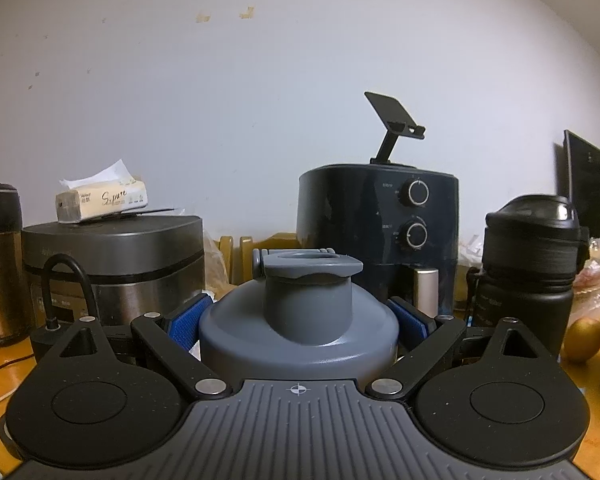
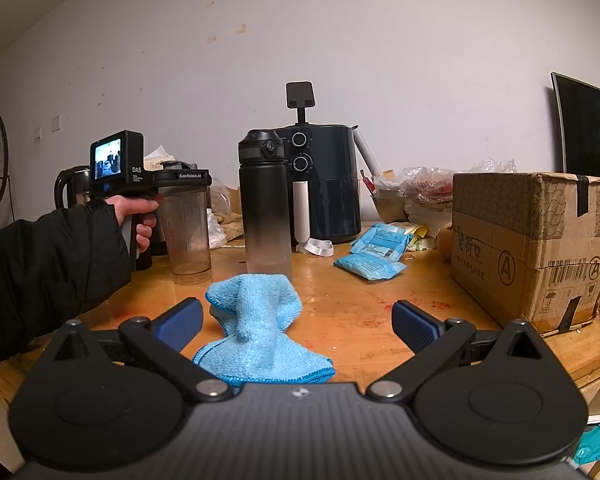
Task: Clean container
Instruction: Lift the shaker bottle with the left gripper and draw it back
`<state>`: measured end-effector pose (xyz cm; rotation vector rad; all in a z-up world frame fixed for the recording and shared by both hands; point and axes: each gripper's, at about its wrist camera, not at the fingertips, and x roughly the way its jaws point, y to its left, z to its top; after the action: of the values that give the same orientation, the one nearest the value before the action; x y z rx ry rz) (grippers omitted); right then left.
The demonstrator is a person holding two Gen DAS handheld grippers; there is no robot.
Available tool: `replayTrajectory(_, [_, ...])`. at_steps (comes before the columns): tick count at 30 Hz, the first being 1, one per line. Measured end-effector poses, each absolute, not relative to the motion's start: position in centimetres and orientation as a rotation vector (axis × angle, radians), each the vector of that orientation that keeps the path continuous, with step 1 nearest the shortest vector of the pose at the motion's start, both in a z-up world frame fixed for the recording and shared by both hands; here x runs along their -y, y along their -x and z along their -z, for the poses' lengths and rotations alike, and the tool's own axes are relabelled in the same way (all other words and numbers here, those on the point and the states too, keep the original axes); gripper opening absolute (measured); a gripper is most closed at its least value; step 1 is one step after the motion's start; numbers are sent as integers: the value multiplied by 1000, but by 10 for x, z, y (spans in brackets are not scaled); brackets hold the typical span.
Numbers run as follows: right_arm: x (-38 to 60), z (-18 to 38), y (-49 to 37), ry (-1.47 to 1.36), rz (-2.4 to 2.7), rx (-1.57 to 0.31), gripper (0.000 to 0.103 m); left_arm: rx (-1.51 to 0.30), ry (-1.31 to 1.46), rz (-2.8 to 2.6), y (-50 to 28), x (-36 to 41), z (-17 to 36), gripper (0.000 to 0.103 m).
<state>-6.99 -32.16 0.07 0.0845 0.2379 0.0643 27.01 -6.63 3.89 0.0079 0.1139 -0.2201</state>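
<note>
**Meanwhile, shaker gripped at the lid**

Upright on the wooden desk (image 2: 340,312) stands the container (image 2: 190,228), a clear, cloudy plastic shaker with a smooth grey domed lid (image 1: 298,320). The left claw (image 1: 298,320) is clamped on that lid, blue ribbed pads (image 1: 188,322) pressing both sides; its housing reads "GenRobot.AI" and "DAS". The right claw (image 2: 296,320) hangs spread apart over a fluffy blue microfibre cloth (image 2: 256,324).

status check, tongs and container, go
Left tongs shut on shaker lid, shaker cup standing on table. Right tongs open, empty, over blue cloth. Black bottle beside cup.
</note>
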Motion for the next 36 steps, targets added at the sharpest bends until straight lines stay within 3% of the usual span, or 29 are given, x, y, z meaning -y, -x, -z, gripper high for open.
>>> replayTrajectory(36, [319,-1,74,-84,-78,-228,103,-100,-13,231,-235,55,-66,94])
